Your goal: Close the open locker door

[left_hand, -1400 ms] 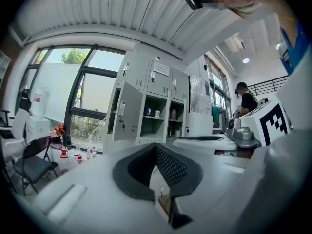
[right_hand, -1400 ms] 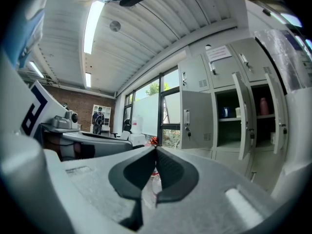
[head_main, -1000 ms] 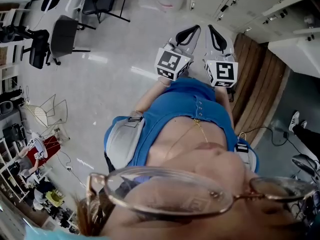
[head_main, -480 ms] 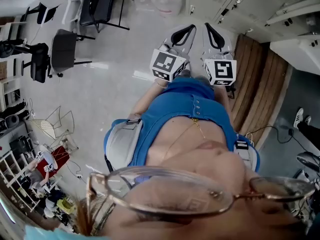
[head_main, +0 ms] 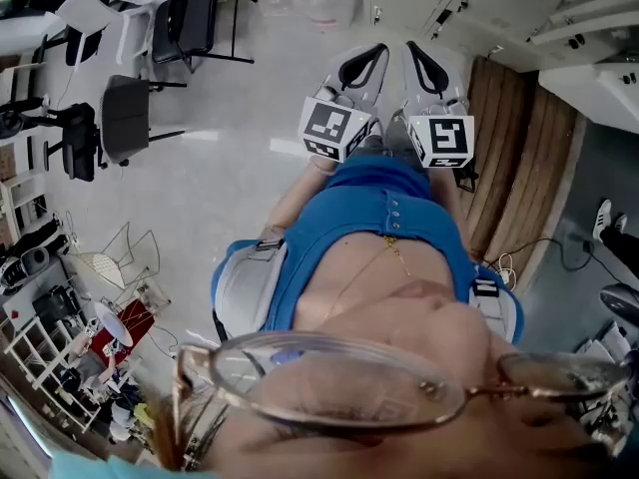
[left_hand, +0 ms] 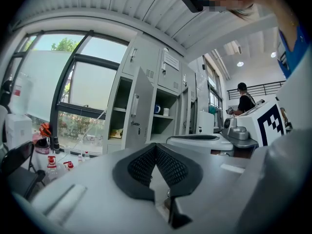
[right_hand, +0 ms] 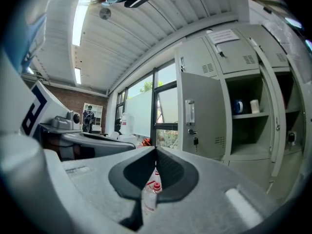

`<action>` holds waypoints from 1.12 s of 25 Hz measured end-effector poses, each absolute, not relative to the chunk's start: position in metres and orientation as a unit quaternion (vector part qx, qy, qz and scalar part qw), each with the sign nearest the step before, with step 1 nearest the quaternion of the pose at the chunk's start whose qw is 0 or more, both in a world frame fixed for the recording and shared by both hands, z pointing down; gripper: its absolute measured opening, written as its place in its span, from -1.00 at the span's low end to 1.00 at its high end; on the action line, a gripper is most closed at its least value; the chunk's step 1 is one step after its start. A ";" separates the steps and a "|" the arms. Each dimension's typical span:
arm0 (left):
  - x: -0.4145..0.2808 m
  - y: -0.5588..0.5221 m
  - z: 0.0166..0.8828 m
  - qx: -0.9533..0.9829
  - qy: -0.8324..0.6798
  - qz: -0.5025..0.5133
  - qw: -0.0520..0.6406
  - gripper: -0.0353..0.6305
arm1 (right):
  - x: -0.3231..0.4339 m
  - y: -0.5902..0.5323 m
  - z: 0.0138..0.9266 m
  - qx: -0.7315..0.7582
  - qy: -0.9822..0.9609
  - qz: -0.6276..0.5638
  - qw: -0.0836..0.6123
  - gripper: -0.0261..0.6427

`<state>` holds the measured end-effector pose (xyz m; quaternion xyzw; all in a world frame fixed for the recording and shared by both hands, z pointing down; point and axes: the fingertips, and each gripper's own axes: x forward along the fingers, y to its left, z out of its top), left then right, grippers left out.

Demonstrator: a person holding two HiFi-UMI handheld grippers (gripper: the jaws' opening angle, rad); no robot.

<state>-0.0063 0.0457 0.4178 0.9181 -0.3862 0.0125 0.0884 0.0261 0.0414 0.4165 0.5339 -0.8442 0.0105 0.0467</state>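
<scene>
Two sets of fingers show in the head view, held out low over a pale, glossy floor (head_main: 230,188); my left fingers (head_main: 371,63) and my right fingers (head_main: 424,63) lie side by side, near each other but apart, each a white shell with a dark looped edge and a black-and-white marker cube behind it; black chairs (head_main: 125,118) stand well off to the left, and grey lockers (head_main: 449,8) run along the top right.

From the left gripper view, my left fingers (left_hand: 156,147) are pressed together at the tips with nothing in them; their inner pads are dark and finely meshed; the locker door (left_hand: 139,113), flat grey metal with a slim upright handle, stands swung out beyond the tips, above and a little left of them, well apart; a blue mug (left_hand: 157,109) and a white cup (left_hand: 166,111) sit on the shelf inside.

From the right gripper view, my right fingers (right_hand: 156,150) are likewise closed and empty; the open door (right_hand: 200,116) hangs up and to the right of the tips, untouched, a key (right_hand: 195,141) dangling under its lock; a red-capped clear bottle (right_hand: 151,186) shows through the slot below the tips.
</scene>
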 end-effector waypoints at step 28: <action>0.037 -0.117 0.398 0.871 -0.482 -0.002 0.097 -0.90 | 0.071 -0.131 0.373 0.440 -0.897 -0.028 0.024 -0.92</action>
